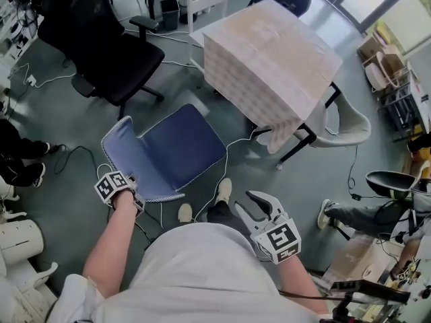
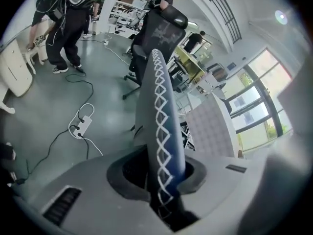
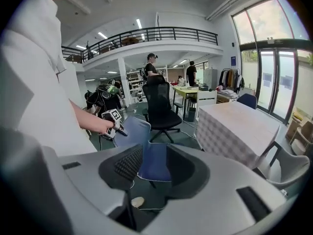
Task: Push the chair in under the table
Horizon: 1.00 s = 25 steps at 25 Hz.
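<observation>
The blue chair [image 1: 176, 150] with white-stitched edging stands on the grey floor, turned toward the table [image 1: 269, 52], which wears a pale checked cloth. My left gripper [image 1: 133, 182] is at the top of the chair's backrest. In the left gripper view the backrest edge [image 2: 164, 111] runs up between the jaws, and that gripper [image 2: 164, 176] is shut on it. My right gripper [image 1: 250, 204] hovers open near my body, right of the chair, holding nothing. The right gripper view shows the chair [image 3: 151, 155] beyond its open jaws, with the table [image 3: 234, 126] to the right.
A black office chair [image 1: 101, 46] stands behind the blue one at the left. A white chair [image 1: 343, 123] sits at the table's right side. White cables [image 1: 229, 157] and a power strip [image 2: 80, 126] lie on the floor. People [image 2: 63, 23] stand further back.
</observation>
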Each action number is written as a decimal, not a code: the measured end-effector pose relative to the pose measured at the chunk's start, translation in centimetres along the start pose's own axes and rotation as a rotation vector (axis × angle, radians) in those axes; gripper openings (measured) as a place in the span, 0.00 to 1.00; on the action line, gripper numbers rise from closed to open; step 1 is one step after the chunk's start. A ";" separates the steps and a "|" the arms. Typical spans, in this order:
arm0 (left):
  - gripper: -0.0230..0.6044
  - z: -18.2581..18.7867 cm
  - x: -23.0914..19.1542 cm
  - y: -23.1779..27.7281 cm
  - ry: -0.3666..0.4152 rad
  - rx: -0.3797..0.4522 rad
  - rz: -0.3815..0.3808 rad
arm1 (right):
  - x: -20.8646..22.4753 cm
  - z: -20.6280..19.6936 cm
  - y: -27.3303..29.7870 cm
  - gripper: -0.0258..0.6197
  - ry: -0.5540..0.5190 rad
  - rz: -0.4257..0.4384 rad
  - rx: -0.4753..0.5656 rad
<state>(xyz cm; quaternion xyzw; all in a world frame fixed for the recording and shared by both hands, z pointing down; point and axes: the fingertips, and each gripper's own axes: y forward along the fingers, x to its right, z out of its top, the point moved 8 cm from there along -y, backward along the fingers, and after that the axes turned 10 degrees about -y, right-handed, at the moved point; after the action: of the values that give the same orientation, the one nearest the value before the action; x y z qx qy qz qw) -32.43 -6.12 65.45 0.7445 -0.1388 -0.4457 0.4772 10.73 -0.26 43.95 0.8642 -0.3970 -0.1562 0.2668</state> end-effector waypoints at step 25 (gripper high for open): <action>0.15 -4.6 18.6 8.9 -0.047 0.013 -0.011 | 18.7 -1.6 -1.4 0.28 0.038 0.013 0.017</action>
<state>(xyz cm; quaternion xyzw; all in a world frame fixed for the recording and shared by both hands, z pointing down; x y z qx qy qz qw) -16.35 -19.72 63.66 0.7375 -0.1488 -0.4650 0.4666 24.23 -13.41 43.32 0.8667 -0.3987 -0.1344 0.2679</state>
